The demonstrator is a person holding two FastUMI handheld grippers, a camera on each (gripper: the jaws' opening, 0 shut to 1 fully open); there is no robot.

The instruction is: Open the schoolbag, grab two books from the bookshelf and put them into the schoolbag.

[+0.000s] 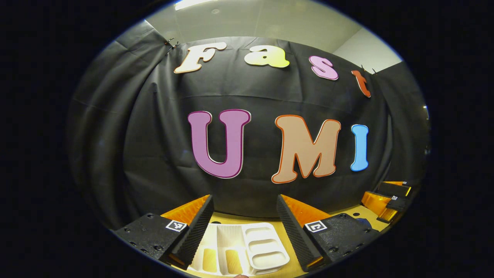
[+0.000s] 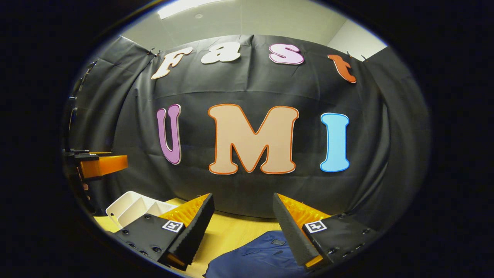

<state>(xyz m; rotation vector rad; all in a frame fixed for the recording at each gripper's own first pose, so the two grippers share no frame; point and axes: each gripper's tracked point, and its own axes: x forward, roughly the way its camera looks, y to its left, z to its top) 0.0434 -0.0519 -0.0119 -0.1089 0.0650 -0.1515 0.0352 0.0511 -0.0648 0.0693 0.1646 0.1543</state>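
Both grippers, left [image 1: 245, 227] and right [image 2: 243, 227], hover with jaws spread and empty, so the limp blue fabric schoolbag [image 2: 256, 255] may bunch when grasped.

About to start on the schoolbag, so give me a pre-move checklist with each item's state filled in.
1. Left claw open, nothing held: ok.
2. Right claw open, nothing held: ok.
3. Blue schoolbag below the right claw on the wooden table: ok.
4. Schoolbag opened: cannot tell, its zip is out of sight.
5. White compartment tray under the left claw holds books: cannot tell.
6. The claws are apart: ok.
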